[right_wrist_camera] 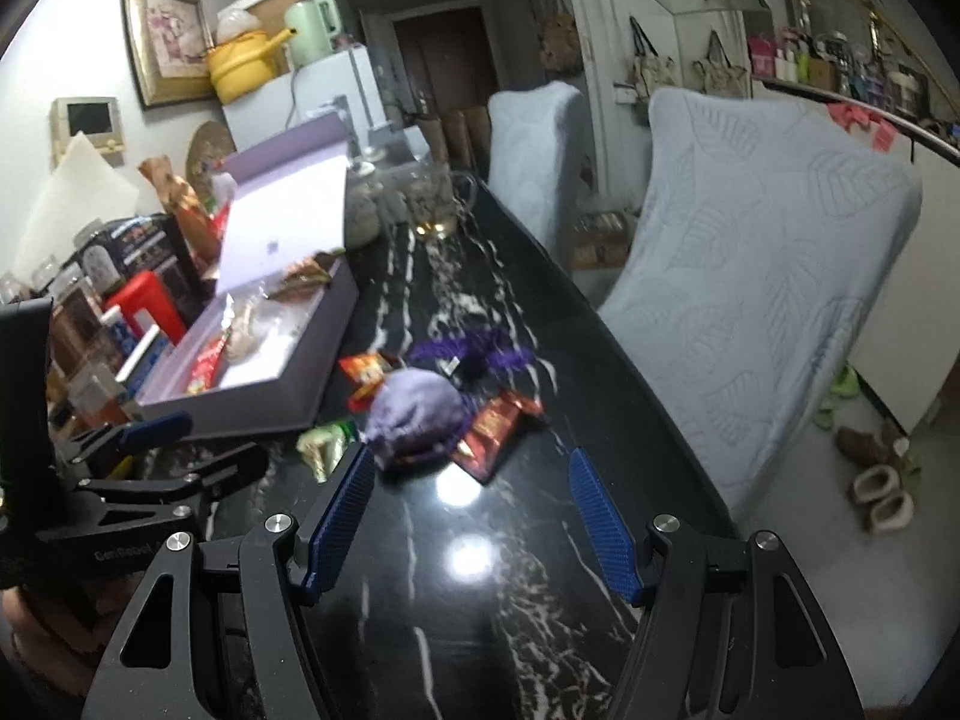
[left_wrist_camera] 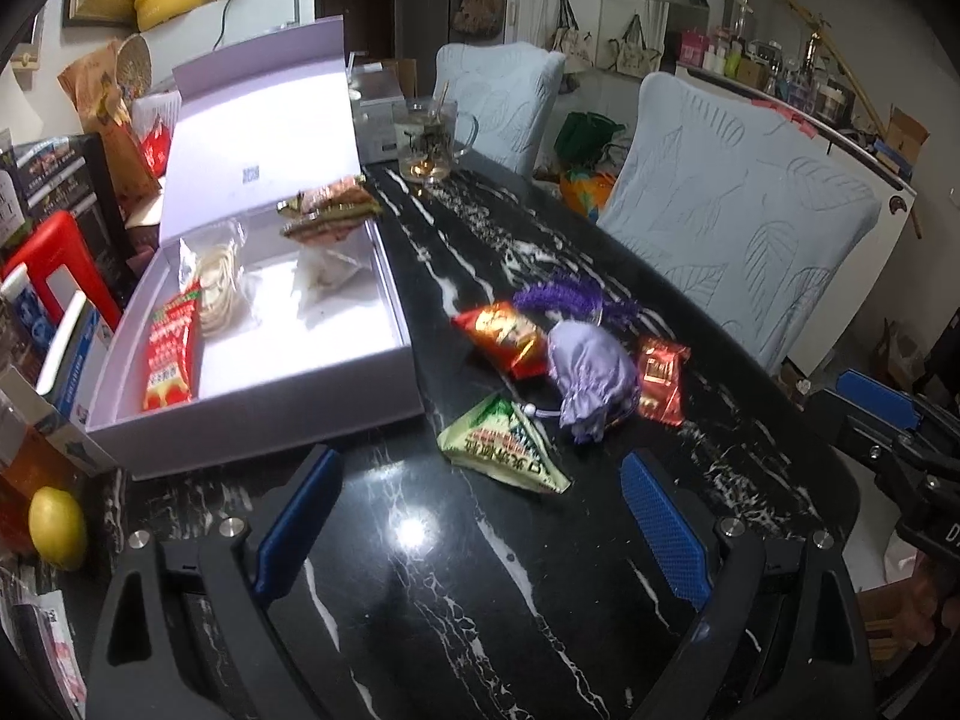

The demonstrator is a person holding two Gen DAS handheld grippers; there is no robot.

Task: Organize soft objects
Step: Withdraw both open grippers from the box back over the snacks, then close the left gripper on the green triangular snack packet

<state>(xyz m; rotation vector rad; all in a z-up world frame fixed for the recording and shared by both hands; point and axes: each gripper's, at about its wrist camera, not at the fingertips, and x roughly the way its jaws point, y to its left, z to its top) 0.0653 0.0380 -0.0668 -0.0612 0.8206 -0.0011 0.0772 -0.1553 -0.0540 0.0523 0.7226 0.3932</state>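
Your left hand-held gripper (left_wrist_camera: 474, 519) hovers wide open and empty over the black white-veined marble tabletop (left_wrist_camera: 456, 612); your right hand-held gripper (right_wrist_camera: 468, 516) likewise. "GenRobot" shows partly on the left one's body. Ahead, beside the open lilac cardboard box (left_wrist_camera: 336, 414), lie the lilac satin drawstring pouch (left_wrist_camera: 591, 378) and green triangular snack packet (left_wrist_camera: 510, 450), its print unreadable.

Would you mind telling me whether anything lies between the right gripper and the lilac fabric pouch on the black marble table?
Nothing visible does. The right gripper is open, with only bare black marble table between it and the lilac fabric pouch; the red snack packet sits beside the pouch.
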